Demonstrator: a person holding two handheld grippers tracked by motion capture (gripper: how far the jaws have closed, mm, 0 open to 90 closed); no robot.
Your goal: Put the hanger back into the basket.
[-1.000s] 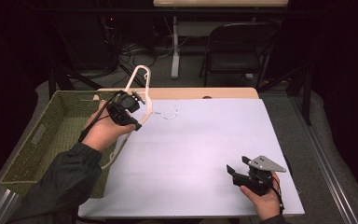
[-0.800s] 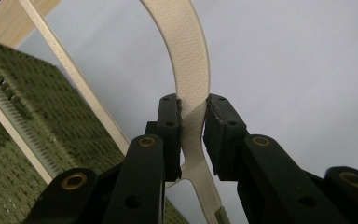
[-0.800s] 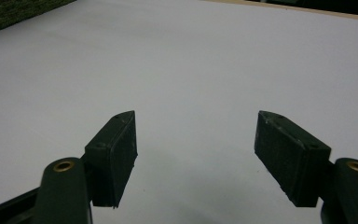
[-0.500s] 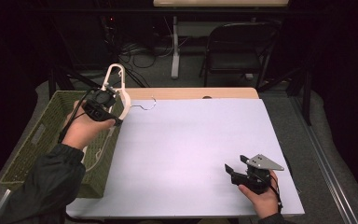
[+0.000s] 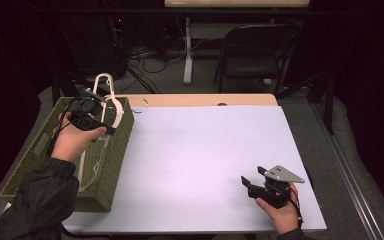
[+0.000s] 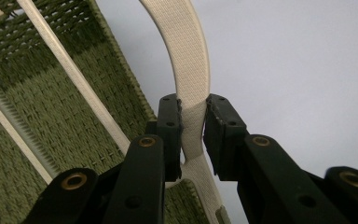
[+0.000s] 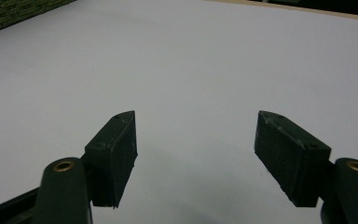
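Looking from above, the left claw (image 5: 111, 131) held a white hanger (image 5: 106, 102) over the basket (image 5: 111, 170); its own view showed fingers (image 6: 170, 135) pinching the stiff, light, likely slippery arm, while the right claw (image 7: 205, 156) gaped empty.

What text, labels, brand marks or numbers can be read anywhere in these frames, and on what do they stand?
None: no readable writing on the white hanger, the green woven basket, the left gripper, the right gripper or the white table.
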